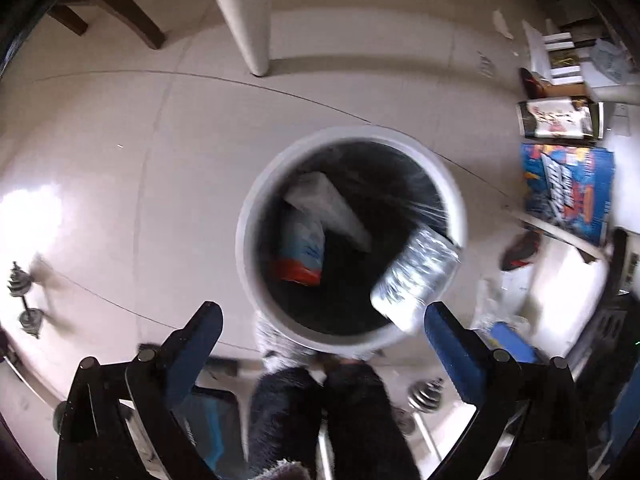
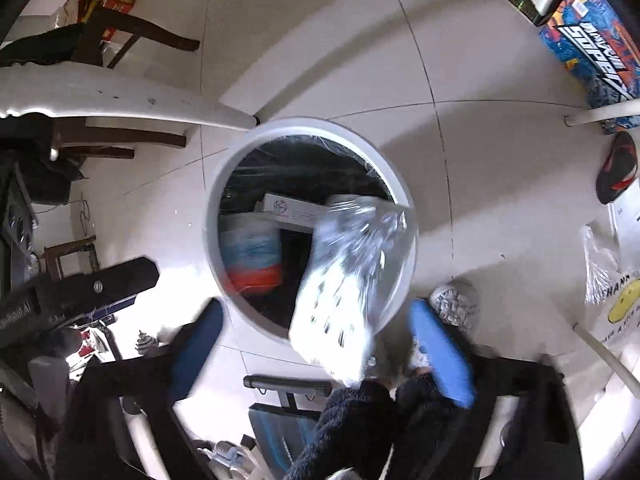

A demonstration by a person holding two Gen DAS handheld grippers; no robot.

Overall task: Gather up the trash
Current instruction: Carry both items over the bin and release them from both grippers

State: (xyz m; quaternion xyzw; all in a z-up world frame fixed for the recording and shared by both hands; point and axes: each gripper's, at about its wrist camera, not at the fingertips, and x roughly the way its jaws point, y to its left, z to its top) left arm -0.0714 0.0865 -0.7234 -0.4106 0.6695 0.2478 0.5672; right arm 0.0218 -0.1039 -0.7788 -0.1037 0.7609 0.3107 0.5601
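A white round bin (image 1: 256, 184) with a black liner stands on the tiled floor right below both grippers, also seen in the right wrist view (image 2: 224, 168). Inside lie a white box (image 1: 328, 204) (image 2: 292, 210) and a blue, white and red packet (image 1: 302, 252) (image 2: 252, 260). A shiny silver-white plastic package (image 1: 416, 280) (image 2: 344, 280), blurred, hangs loose over the bin's near rim. My left gripper (image 1: 324, 320) is open and empty. My right gripper (image 2: 316, 320) is open too; the package shows between its blue pads (image 2: 436, 340) without touching them.
A white table leg (image 1: 248, 12) stands behind the bin. Printed boxes (image 1: 568, 188) and a black-red shoe (image 2: 616, 168) lie to the right, dumbbells (image 1: 24, 296) to the left, a wooden chair (image 2: 132, 32) far left. A person's dark fuzzy legs (image 1: 320, 412) stand by the bin.
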